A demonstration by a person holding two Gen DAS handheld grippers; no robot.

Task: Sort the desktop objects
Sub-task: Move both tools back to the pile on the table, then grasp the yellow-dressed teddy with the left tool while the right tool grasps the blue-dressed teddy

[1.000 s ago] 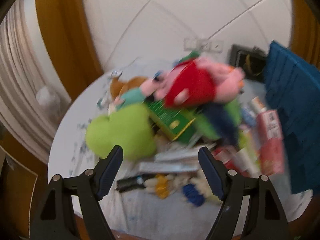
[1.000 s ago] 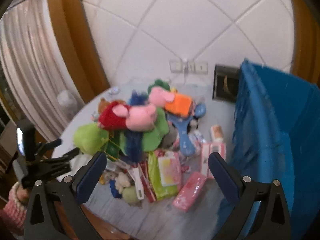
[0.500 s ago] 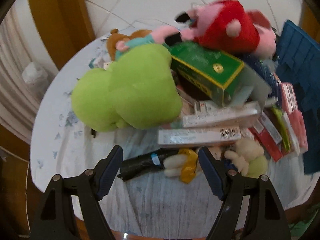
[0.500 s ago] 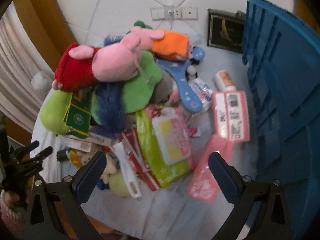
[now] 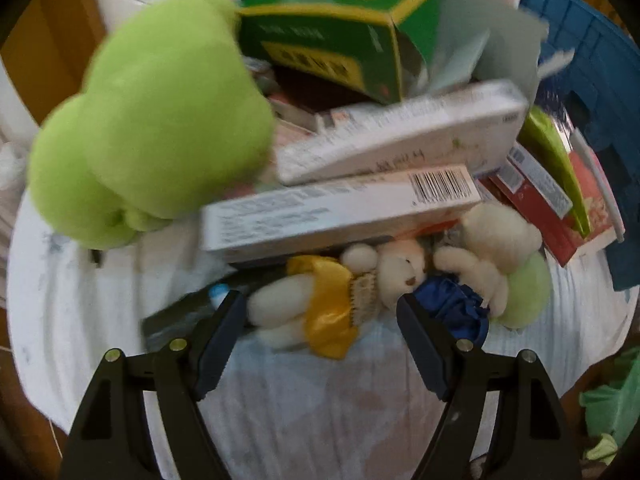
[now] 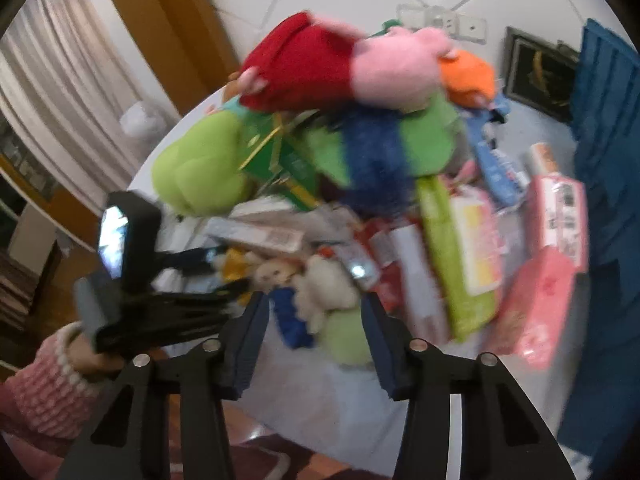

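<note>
Left gripper is spread wide around the little bear in the yellow dress, not pinching it, at the worktop's near edge. Right gripper is closing with the white plush between its fingers, no contact.

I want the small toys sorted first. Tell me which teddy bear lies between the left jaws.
The teddy bear in the yellow dress, lying on its side. The other cream bear sits right of it, on a pale green cushion.

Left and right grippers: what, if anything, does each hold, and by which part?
Nothing is held. The left gripper brackets the yellow-dressed bear without touching; the right gripper is closing, empty.
</note>
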